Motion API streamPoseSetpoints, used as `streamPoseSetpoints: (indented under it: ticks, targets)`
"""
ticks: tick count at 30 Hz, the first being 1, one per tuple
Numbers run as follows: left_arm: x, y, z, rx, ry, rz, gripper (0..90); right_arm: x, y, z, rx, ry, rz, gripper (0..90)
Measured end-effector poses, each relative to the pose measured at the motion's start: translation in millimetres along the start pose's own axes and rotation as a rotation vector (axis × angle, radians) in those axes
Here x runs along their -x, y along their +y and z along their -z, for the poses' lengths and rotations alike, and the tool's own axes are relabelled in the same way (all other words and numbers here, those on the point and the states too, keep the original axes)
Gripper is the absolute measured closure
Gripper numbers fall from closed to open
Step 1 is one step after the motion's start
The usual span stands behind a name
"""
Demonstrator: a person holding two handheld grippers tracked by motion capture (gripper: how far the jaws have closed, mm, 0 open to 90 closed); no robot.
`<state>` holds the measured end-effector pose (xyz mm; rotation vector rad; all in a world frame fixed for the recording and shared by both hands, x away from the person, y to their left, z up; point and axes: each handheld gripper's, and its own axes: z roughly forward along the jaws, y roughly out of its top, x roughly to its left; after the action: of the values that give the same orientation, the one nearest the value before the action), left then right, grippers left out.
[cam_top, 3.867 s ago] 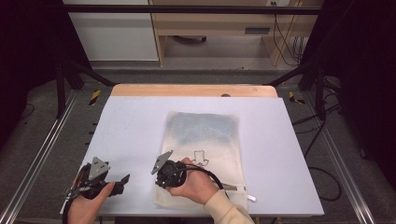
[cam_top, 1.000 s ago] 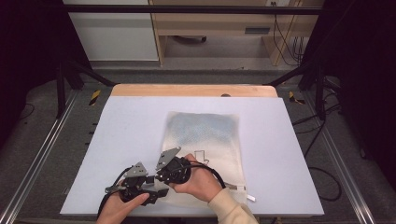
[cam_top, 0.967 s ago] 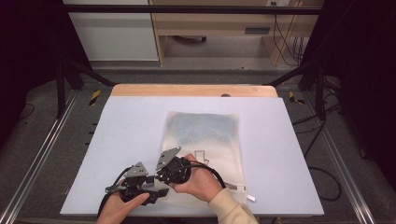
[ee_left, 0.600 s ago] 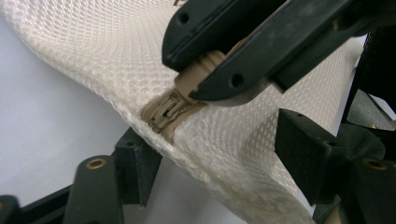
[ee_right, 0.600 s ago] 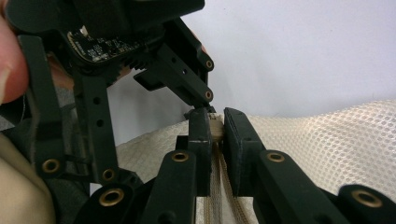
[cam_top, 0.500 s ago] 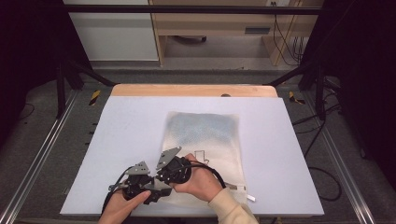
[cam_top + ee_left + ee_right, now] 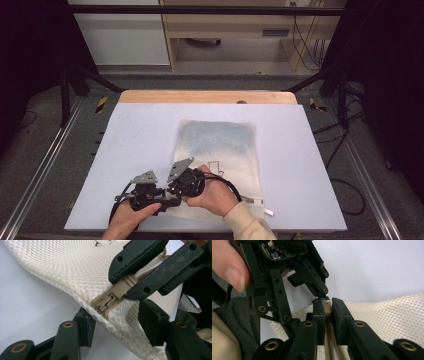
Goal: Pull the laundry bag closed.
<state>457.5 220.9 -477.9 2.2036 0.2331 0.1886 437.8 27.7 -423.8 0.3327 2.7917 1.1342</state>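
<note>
1. Mesh laundry bag (image 7: 220, 165) lies on the table's near half; its zipper corner sits at 6 o'clock.
2. Right gripper (image 7: 327, 308) is clamped on the zipper end (image 7: 123, 286).
3. Left gripper (image 7: 113, 326), jaws just closing, straddles the zipper slider (image 7: 106, 302) without touching; the zipper runs toward 1 o'clock.

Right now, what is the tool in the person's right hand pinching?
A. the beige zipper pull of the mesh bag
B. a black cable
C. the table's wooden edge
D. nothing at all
A: in the left gripper view, the right tool is clamped on the beige zipper pull at the corner of the white mesh bag.
</note>
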Motion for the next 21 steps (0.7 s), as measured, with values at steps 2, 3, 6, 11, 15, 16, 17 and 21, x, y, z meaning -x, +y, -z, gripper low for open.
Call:
streamPoseSetpoints:
  ticks: [2, 3, 6, 11, 15, 16, 17, 21]
  targets:
    - [-0.8, -0.2, -0.6, 0.000, -0.006, -0.003, 52.0, 0.4, -0.1, 0.1, 0.000, 0.001, 0.003, 82.0]
    - [-1.0, -0.6, -1.3, 0.000, -0.008, -0.001, 53.7, 1.1, -0.3, 0.7, -0.002, 0.001, 0.013, 82.0]
    - [-2.4, -2.8, -4.8, -0.001, -0.014, 0.007, 59.4, 0.9, -0.4, 1.7, -0.001, -0.005, 0.010, 82.1]
    - [-4.3, -1.2, -7.8, 0.002, -0.014, -0.005, 64.2, 1.0, -0.5, 2.6, -0.002, -0.005, 0.003, 82.1]
    - [-3.1, -1.6, -7.5, 0.003, 0.000, 0.003, 70.7, 1.6, -1.0, 3.4, 0.002, -0.005, 0.002, 82.0]
    - [-2.6, -1.7, -7.8, 0.002, 0.001, 0.009, 72.0, 1.6, -1.1, 3.3, 0.001, -0.006, 0.004, 82.1]
    - [-2.9, -1.5, -7.8, 0.000, 0.003, 0.002, 73.3, 1.5, -1.5, 3.3, 0.001, -0.007, 0.005, 82.1]
    - [-4.4, -2.2, -6.6, 0.000, 0.006, 0.000, 80.6, 1.8, -3.0, 3.6, -0.006, -0.008, 0.012, 82.1]
